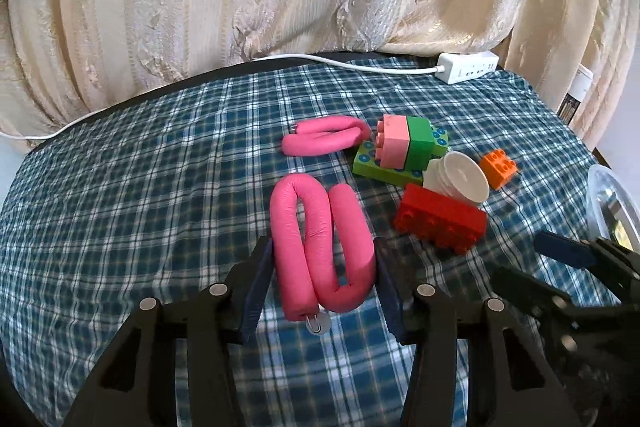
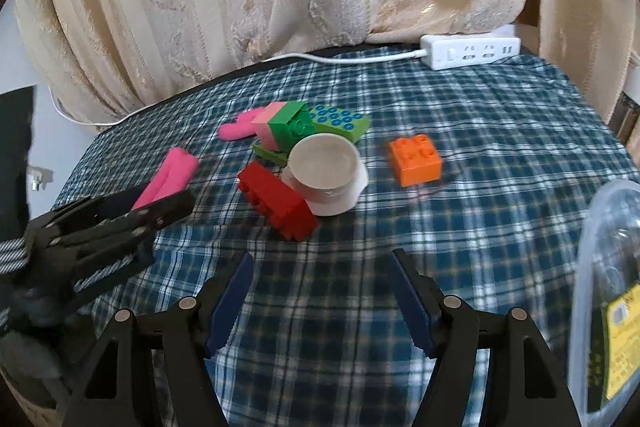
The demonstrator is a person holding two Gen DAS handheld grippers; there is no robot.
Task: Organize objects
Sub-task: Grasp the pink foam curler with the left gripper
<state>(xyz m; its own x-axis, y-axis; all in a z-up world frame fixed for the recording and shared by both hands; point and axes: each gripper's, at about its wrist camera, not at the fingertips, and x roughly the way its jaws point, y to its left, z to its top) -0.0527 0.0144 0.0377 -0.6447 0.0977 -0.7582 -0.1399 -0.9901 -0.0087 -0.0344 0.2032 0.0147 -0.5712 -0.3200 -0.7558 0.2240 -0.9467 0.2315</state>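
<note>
Left gripper [image 1: 323, 277] clamped the bent pink foam roller [image 1: 320, 247]; right gripper [image 2: 322, 297] (empty, jaws apart) hovered near the red plastic brick [image 2: 278, 205].

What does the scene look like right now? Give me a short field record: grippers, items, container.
left gripper: shut on folded pink foam roller
right gripper: open, nothing between the fingers
second pink roller: lying on checked cloth
block pile: red block, green and pink blocks, white cup tipped against them
orange block: apart, alone
clear container: right edge
</note>
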